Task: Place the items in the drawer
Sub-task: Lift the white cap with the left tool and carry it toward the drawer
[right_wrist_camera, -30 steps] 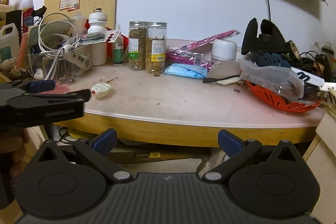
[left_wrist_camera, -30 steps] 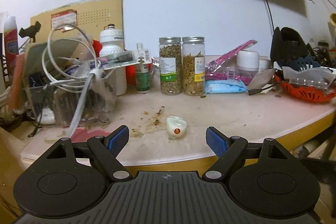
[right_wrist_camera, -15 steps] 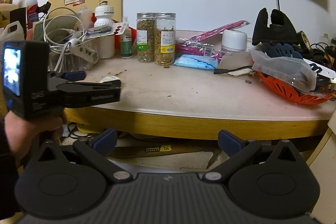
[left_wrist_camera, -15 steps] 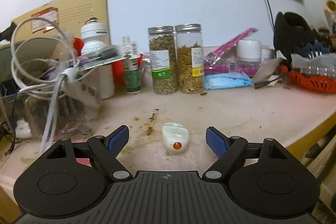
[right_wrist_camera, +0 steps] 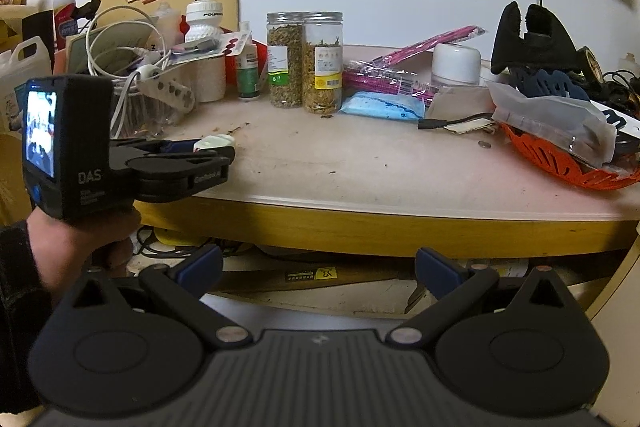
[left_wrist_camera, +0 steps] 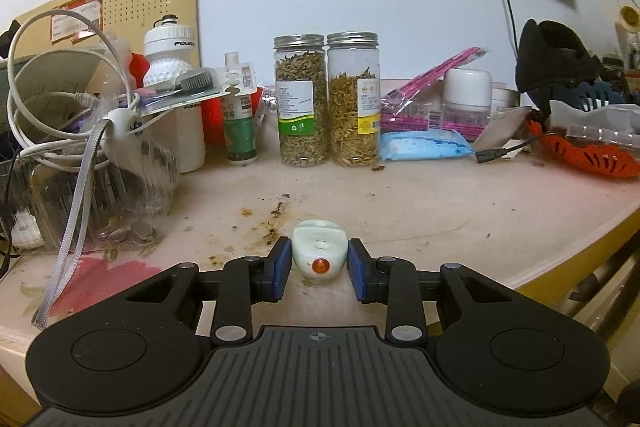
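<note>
Left gripper (left_wrist_camera: 319,269): matte black ribbed body, two round raised discs, black linkage arms with silver pivot screws, blue pads (left_wrist_camera: 281,269) on the fingertips; small crosshair mark at centre. Seen from the right wrist view, its housing carries a lit screen, white "DAS" lettering and a blue button.
Right gripper (right_wrist_camera: 319,265): same black build, silver screws, blue pads (right_wrist_camera: 200,265).
Left hand (right_wrist_camera: 86,233): bare skin, dark sleeve at the wrist.

White case (left_wrist_camera: 318,251) with orange button; my pads (left_wrist_camera: 281,269) blue; basket (left_wrist_camera: 584,155) orange (perforated); tabletop (left_wrist_camera: 400,203) pale pink.
</note>
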